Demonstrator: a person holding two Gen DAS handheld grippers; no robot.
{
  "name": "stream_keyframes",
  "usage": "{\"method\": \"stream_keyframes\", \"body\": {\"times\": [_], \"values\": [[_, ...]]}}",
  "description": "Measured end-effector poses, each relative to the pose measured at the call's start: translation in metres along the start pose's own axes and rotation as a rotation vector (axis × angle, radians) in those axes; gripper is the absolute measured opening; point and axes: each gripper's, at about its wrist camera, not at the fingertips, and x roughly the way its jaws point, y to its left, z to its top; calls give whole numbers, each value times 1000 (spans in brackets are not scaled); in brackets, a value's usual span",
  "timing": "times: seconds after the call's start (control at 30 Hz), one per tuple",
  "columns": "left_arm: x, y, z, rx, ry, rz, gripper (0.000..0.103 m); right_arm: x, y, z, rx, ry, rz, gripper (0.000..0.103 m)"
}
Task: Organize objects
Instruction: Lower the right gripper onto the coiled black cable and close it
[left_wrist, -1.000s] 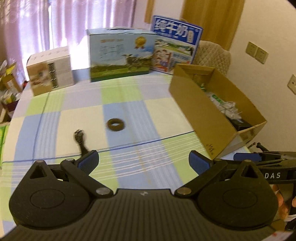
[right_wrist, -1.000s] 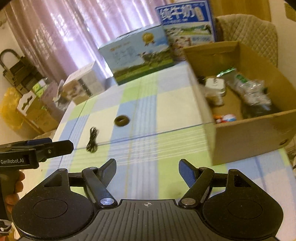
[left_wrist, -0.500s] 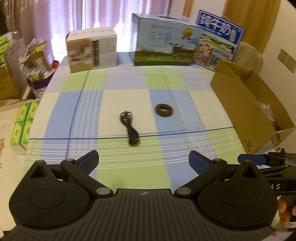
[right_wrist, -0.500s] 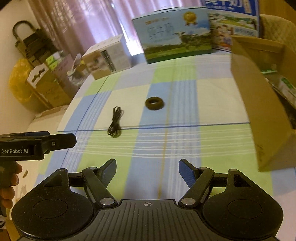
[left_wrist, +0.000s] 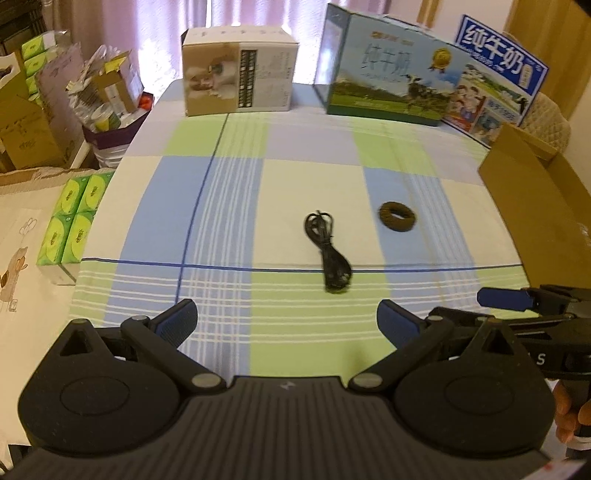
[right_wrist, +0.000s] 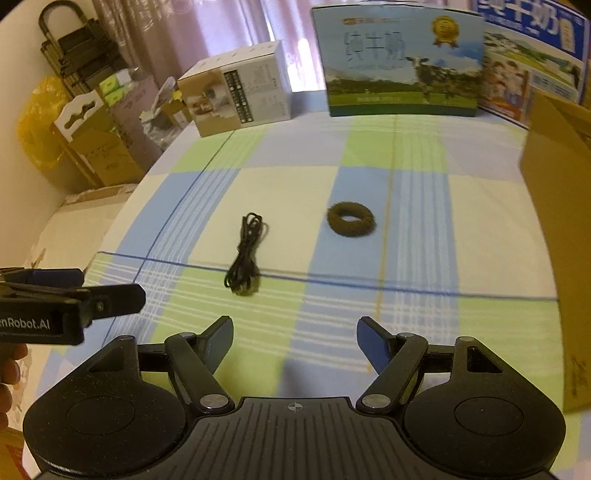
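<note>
A coiled black cable (left_wrist: 328, 254) (right_wrist: 245, 254) lies on the checked tablecloth, with a brown ring (left_wrist: 397, 220) (right_wrist: 351, 218) to its right. An open cardboard box (left_wrist: 539, 214) (right_wrist: 557, 206) stands at the table's right side. My left gripper (left_wrist: 286, 323) hovers open and empty over the near edge, short of the cable. My right gripper (right_wrist: 295, 341) is open and empty too, set back from both objects. Each gripper shows from the side in the other's view: the right one (left_wrist: 517, 301), the left one (right_wrist: 107, 297).
A white-and-tan carton (left_wrist: 238, 70) (right_wrist: 236, 92) and two milk cartons (left_wrist: 391, 66) (right_wrist: 399, 59) line the table's far edge. Left of the table are stacked boxes and bags (left_wrist: 44, 110) and green tissue packs (left_wrist: 74, 218). A hand (right_wrist: 9, 373) holds the left gripper.
Both cameras have swung left: the cardboard box has slid toward the right edge of each view, and the cable and ring now sit near the centre. Both grippers stayed open.
</note>
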Motion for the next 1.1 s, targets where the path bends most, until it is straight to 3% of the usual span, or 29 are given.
{"method": "stream_keyframes", "body": {"times": [0.23, 0.4, 0.57, 0.93, 1.1], "values": [[28, 20, 9, -22, 14, 52, 102, 38, 13, 17, -43, 2, 14, 69], [47, 33, 14, -34, 34, 73, 102, 63, 22, 26, -66, 13, 39, 46], [63, 44, 21, -42, 43, 90, 102, 87, 28, 33, -82, 23, 61, 34], [83, 58, 27, -50, 55, 115, 102, 115, 40, 40, -110, 23, 70, 28], [88, 56, 29, -43, 60, 118, 102, 118, 44, 41, -146, 22, 45, 15]]}}
